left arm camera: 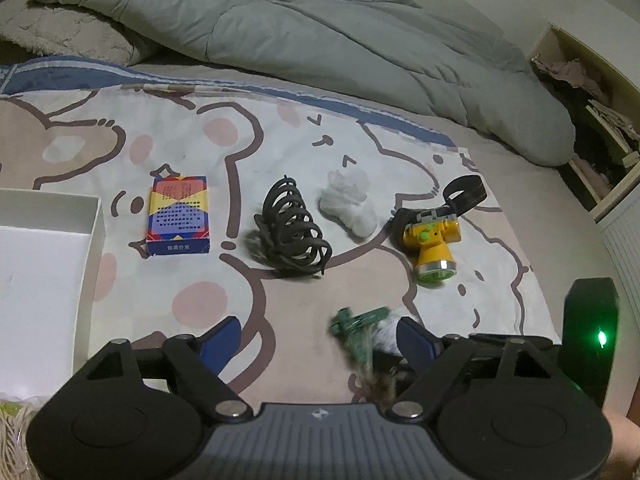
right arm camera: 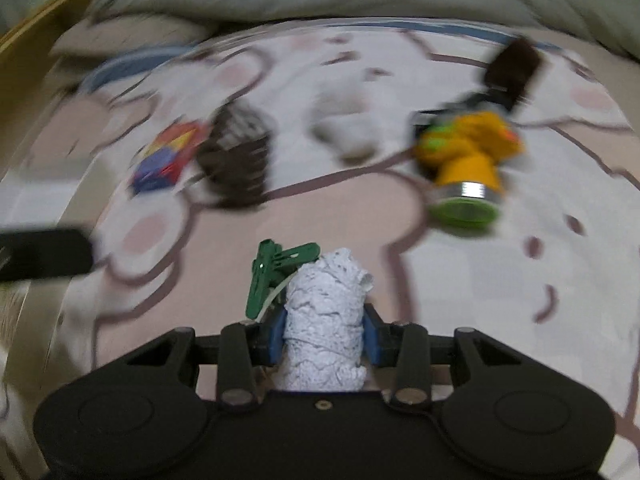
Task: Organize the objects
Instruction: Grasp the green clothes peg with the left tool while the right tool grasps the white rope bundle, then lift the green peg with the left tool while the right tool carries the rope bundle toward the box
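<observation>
Left wrist view. Your left gripper (left arm camera: 318, 344) stands with its fingers released and nothing pressed between the pads. On the bear-print bed sheet (left arm camera: 192, 300), from left to right, lie:
- white box (left arm camera: 48, 248), open, at the left edge
- card pack (left arm camera: 179, 216), flat
- coiled black cord (left arm camera: 294, 230)
- white bundle (left arm camera: 350, 210), soft and crumpled
- yellow headlamp (left arm camera: 434, 246), lens toward you, black strap behind it
- green clothes peg (left arm camera: 356, 330), blurred, just ahead of your right-hand finger, with a scrap of white lace beside it

A grey duvet (left arm camera: 320, 32) is heaped at the back. The dark housing with a green light at the right edge looks like your other tool.

Right wrist view. Your right gripper (right arm camera: 324, 336) has its fingers clenched on the roll of white lace (right arm camera: 326, 320), blue pads against both sides. The peg (right arm camera: 276, 276) sits against the roll's upper left; whether it is clipped to the lace cannot be told. The rest is smeared: headlamp (right arm camera: 466, 168) upper right, cord (right arm camera: 240, 156) and card pack (right arm camera: 172, 156) upper left.

Step in hand, by judgement: the lace roll is grasped, pick-up under way. Next move: carry it across to the white box, likely its destination, and release it there. Mind the peg; it may drop off.
</observation>
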